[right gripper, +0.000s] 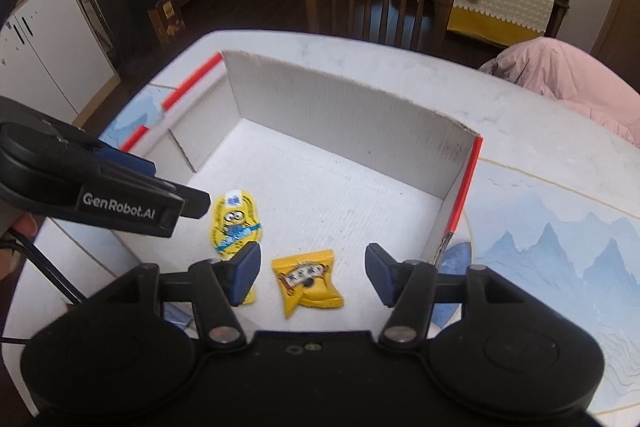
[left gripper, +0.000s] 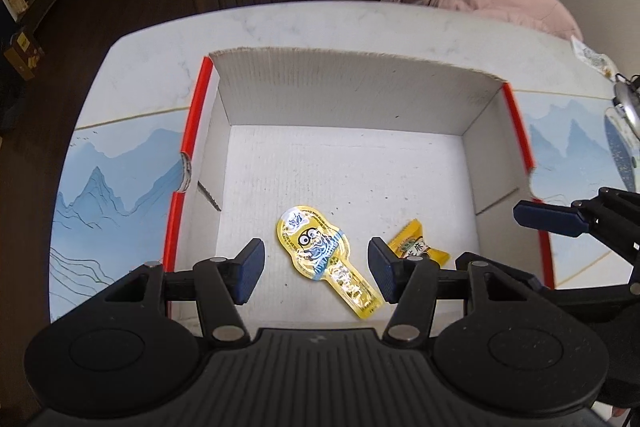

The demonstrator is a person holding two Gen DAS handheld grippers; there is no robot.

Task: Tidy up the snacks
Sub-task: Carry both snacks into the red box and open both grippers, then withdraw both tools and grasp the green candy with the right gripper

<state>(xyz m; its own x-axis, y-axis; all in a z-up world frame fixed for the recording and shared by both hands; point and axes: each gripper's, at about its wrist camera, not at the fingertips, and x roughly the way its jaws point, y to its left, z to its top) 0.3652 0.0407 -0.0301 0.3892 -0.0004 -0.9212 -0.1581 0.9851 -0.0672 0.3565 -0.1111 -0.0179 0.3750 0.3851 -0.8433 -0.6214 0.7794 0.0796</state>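
Both released claws, left claw and right claw, hover over two snacks near the box front edge.

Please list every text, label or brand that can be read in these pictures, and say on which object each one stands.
"GenRobot.AI": on the side of the left gripper, seen from the right wrist.
Long yellow cartoon snack packet: its print is too distorted to read.
Small yellow candy packet: its characters are too blurred to read.
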